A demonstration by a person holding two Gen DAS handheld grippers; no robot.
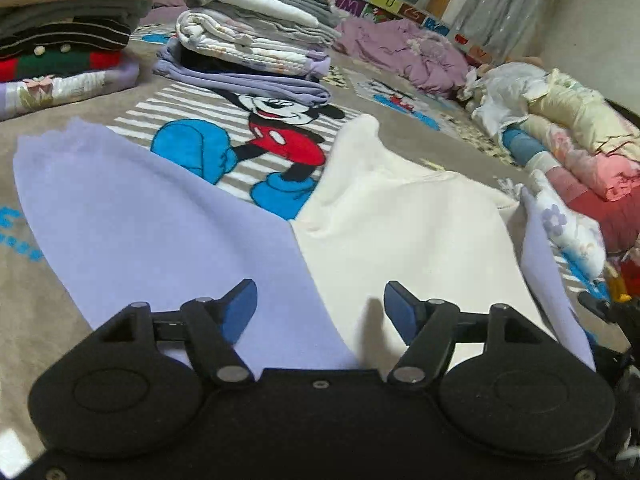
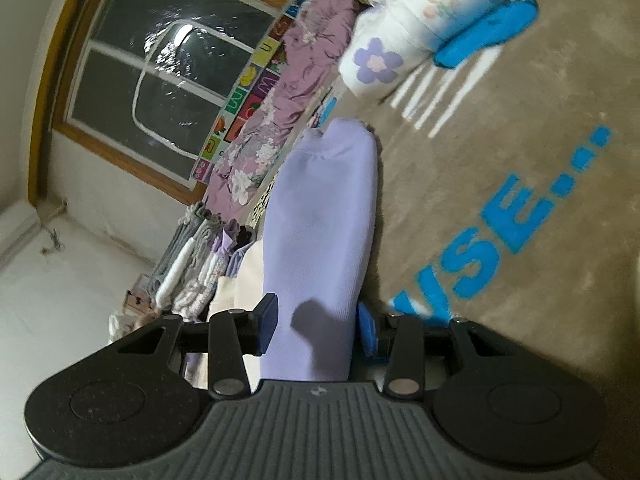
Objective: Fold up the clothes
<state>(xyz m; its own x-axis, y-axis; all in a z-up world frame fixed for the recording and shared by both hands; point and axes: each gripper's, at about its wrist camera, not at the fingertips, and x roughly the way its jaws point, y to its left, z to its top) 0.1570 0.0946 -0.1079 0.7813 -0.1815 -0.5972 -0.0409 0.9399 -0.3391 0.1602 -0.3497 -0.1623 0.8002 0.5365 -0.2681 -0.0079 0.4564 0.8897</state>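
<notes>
A garment with lavender sleeves [image 1: 132, 216] and a cream body [image 1: 404, 232] lies spread on a Mickey Mouse blanket [image 1: 276, 136]. My left gripper [image 1: 320, 312] is open just above the seam between the left sleeve and the cream body. The other lavender sleeve [image 1: 552, 280] stands raised at the right. In the right wrist view this lavender sleeve [image 2: 320, 232] runs between the blue pads [image 2: 268, 320] of my right gripper [image 2: 318, 326]. The jaws stand wide on either side of the cloth and do not visibly pinch it.
Folded stacks [image 1: 248, 36] stand at the back, with a darker stack [image 1: 60, 32] at back left. Unfolded purple clothes [image 1: 404, 52] and a pile of rolled bedding [image 1: 568, 136] lie at the right. A window [image 2: 168, 76] and wall are beyond the bed.
</notes>
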